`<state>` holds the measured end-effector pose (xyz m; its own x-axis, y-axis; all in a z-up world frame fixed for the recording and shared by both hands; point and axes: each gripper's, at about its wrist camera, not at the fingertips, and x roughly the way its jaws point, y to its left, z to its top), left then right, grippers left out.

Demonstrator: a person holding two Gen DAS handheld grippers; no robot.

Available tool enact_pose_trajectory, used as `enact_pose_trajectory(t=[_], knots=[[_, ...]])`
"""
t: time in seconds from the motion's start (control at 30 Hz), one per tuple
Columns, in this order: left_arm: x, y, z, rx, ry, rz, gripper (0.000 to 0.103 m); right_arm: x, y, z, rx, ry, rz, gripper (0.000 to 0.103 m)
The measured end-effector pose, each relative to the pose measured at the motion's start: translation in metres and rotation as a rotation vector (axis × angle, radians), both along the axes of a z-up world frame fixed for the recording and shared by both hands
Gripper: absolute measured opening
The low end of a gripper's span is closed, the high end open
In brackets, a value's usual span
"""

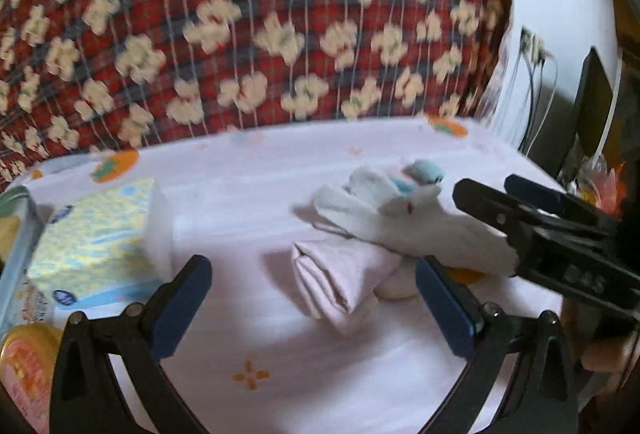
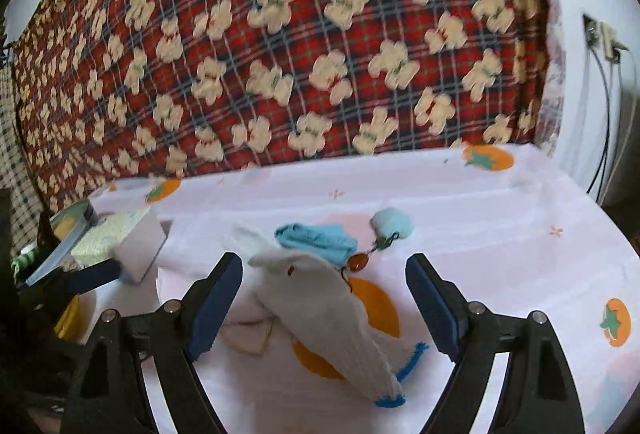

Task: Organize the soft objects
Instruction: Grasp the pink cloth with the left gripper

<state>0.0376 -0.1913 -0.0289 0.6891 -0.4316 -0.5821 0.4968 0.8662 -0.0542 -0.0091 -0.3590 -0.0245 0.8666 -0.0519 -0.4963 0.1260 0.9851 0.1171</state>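
Two grippers, left gripper (image 1: 312,310) and right gripper (image 2: 324,308), both spread apart and empty; white sock (image 2: 320,318) between right fingers, folded pink cloth (image 1: 340,278) just left of sock, awaiting sorting.

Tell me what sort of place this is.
Likely a bedroom at home: a bed sheet printed with orange fruit, a red plaid blanket hung behind, a tissue pack beside.

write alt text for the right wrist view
The open right gripper hovers over a white knit sock lying on a pale sheet printed with oranges. A folded blue cloth lies just beyond it, a red plaid blanket behind.
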Motion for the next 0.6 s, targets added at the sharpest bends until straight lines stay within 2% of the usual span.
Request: enact_pose_trajectory(t=[0.03,0.1,0.17,0.23,0.33,0.37,0.43,0.5,0.6], knots=[[0.004,-0.004,-0.002,0.011,0.02,0.003,0.103,0.002,0.0,-0.001,-0.003,0.013,0.005,0.076],[0.013,-0.009,-0.005,0.019,0.052,0.024,0.102,0.006,-0.001,-0.005,-0.013,0.044,0.012,0.071],[0.02,-0.012,-0.008,0.017,0.082,0.039,0.1,0.008,-0.004,-0.007,-0.003,0.058,0.022,0.071],[0.026,-0.016,-0.012,0.027,0.114,0.039,0.094,0.01,-0.007,-0.008,-0.007,0.073,0.02,0.071],[0.038,-0.022,-0.019,0.022,0.18,0.034,0.077,0.011,-0.009,-0.008,-0.031,0.077,0.006,0.071],[0.042,-0.023,-0.021,0.018,0.203,0.029,0.067,0.011,-0.01,-0.008,-0.032,0.078,0.009,0.071],[0.048,-0.026,-0.028,0.015,0.26,0.005,0.063,0.013,-0.01,-0.009,-0.032,0.089,0.025,0.071],[0.048,-0.025,-0.028,-0.01,0.267,-0.01,0.03,0.015,-0.008,-0.01,-0.037,0.1,0.037,0.071],[0.049,-0.023,-0.03,-0.074,0.303,-0.084,0.015,0.017,-0.011,-0.012,-0.027,0.111,0.038,0.071]])
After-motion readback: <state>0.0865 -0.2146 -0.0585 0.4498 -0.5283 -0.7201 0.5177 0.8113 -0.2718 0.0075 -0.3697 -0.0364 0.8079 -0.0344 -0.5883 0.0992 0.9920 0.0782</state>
